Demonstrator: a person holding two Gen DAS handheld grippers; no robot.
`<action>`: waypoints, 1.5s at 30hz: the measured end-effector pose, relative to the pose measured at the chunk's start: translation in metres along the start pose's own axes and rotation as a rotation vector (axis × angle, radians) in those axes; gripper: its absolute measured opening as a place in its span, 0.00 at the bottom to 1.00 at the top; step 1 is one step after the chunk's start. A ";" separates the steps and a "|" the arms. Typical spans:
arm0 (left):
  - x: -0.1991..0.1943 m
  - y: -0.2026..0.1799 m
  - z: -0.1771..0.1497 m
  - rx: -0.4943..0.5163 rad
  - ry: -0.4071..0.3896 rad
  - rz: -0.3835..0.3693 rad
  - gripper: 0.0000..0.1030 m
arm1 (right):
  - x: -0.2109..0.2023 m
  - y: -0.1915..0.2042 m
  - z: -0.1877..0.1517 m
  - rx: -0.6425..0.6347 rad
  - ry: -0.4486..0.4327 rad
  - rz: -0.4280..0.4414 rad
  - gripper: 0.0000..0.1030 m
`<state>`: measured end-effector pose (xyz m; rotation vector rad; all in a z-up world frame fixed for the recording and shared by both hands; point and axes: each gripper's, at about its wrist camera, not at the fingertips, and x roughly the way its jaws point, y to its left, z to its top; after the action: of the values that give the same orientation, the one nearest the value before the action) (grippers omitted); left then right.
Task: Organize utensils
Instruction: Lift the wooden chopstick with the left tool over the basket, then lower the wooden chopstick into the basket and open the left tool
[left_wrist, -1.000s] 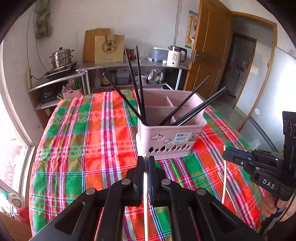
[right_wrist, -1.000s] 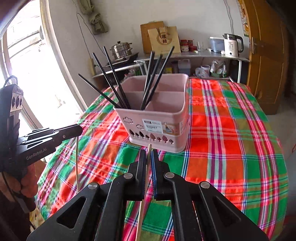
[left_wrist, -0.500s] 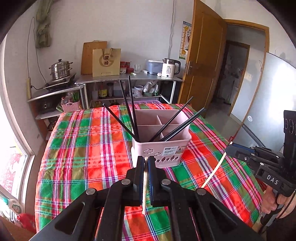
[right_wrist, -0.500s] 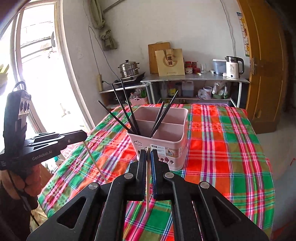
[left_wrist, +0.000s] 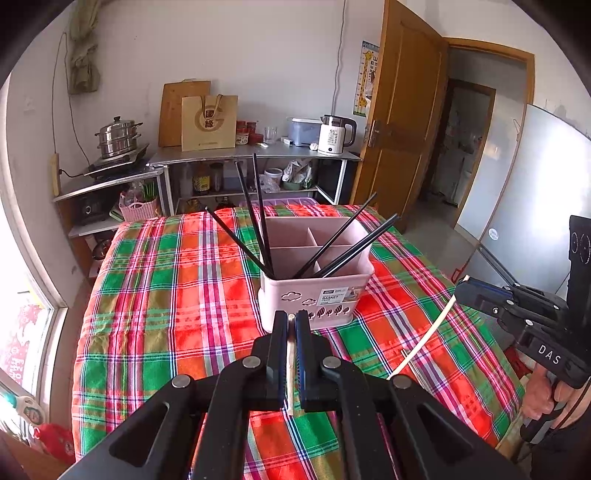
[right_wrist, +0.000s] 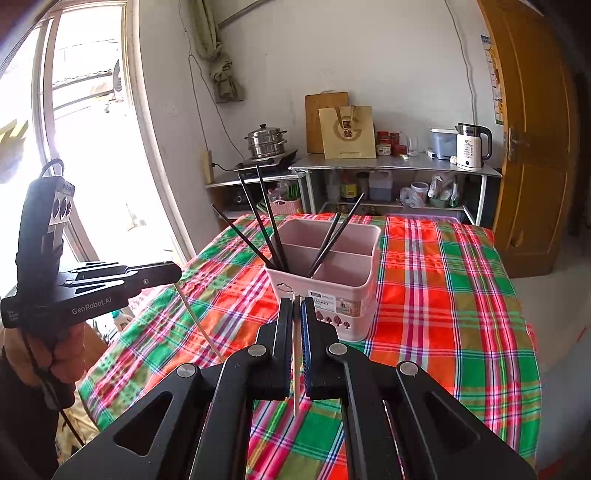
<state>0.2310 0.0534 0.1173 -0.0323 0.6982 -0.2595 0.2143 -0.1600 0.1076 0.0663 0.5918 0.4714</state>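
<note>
A: Chopstick ends are hidden: the pale chopstick (left_wrist: 290, 363) clamped in the left tongs (left_wrist: 291, 321) is cut off behind the closed pads, as is the second pale chopstick (right_wrist: 296, 363) clamped in the right tongs (right_wrist: 296, 306).

B: Both are held above the surface (left_wrist: 155, 295), long axes slanting downward. The pink basket (left_wrist: 314, 291) is seen just ahead, black chopsticks (left_wrist: 258, 218) fanning outward. Open cloth is left all around it.

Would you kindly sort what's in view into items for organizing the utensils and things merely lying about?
Job:
- pink basket
- black chopsticks
- pale chopstick in left gripper
- pale chopstick in right gripper

Lying about:
- kettle
- steamer pot
- paper bag
</note>
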 end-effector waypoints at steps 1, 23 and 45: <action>-0.001 0.001 0.003 -0.004 -0.004 -0.004 0.04 | -0.001 0.000 0.003 0.003 -0.008 0.006 0.04; -0.007 0.024 0.124 -0.090 -0.204 -0.049 0.04 | 0.019 -0.012 0.110 0.054 -0.223 0.054 0.04; 0.096 0.036 0.099 -0.103 -0.063 -0.062 0.04 | 0.094 -0.033 0.080 0.079 -0.054 0.009 0.04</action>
<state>0.3729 0.0588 0.1287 -0.1598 0.6478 -0.2807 0.3404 -0.1412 0.1190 0.1569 0.5575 0.4539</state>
